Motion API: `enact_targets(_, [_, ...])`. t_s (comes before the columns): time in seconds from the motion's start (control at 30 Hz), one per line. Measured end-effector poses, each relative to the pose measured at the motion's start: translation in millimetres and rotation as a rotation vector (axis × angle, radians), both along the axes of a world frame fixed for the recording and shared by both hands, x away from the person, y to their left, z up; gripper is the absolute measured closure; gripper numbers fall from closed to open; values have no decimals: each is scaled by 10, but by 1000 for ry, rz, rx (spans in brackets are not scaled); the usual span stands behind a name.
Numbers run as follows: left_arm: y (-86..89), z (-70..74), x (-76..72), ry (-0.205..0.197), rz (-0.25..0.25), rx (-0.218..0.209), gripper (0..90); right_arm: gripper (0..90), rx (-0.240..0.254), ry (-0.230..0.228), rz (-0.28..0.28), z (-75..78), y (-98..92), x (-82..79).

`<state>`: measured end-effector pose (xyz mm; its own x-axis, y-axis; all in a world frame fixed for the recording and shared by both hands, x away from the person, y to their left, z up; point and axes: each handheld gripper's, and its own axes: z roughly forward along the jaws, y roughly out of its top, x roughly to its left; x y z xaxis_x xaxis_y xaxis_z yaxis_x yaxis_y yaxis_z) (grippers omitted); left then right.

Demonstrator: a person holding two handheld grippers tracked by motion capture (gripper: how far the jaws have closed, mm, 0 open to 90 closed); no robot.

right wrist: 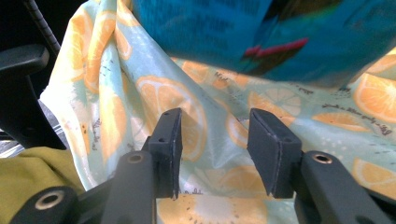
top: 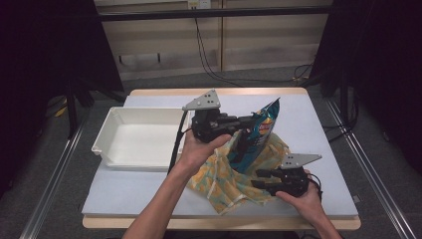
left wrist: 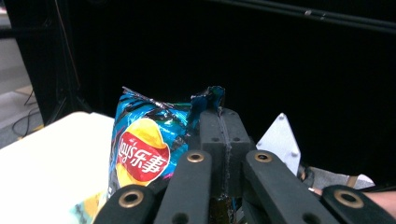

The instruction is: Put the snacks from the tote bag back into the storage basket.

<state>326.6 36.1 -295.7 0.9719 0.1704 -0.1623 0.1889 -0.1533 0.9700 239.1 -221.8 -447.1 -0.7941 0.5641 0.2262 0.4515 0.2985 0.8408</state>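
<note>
Lab or recording studio setup. Black curtains (top: 45, 45) hang at both sides; metal floor rails (top: 50, 184) flank a single white-topped table (top: 318, 164) with a wooden edge. Loose cables (top: 209, 59) trail across grey floor toward a plain panelled wall (top: 268, 40). No domestic furnishings, staged work surface
</note>
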Motion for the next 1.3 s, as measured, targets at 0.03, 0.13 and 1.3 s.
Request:
enact_targets(0.03, [-1, 30, 0, -6, -5, -3, 900, 546, 0, -8, -2, 6, -8, -2])
enact_targets(0.13, [-3, 113, -4, -16, -8, -9, 900, 506, 4, -18, -10, 25, -28, -13])
enact_targets(1.3, [462, 724, 209, -39, 71, -76, 900, 305, 56, -89, -143, 126, -358, -239])
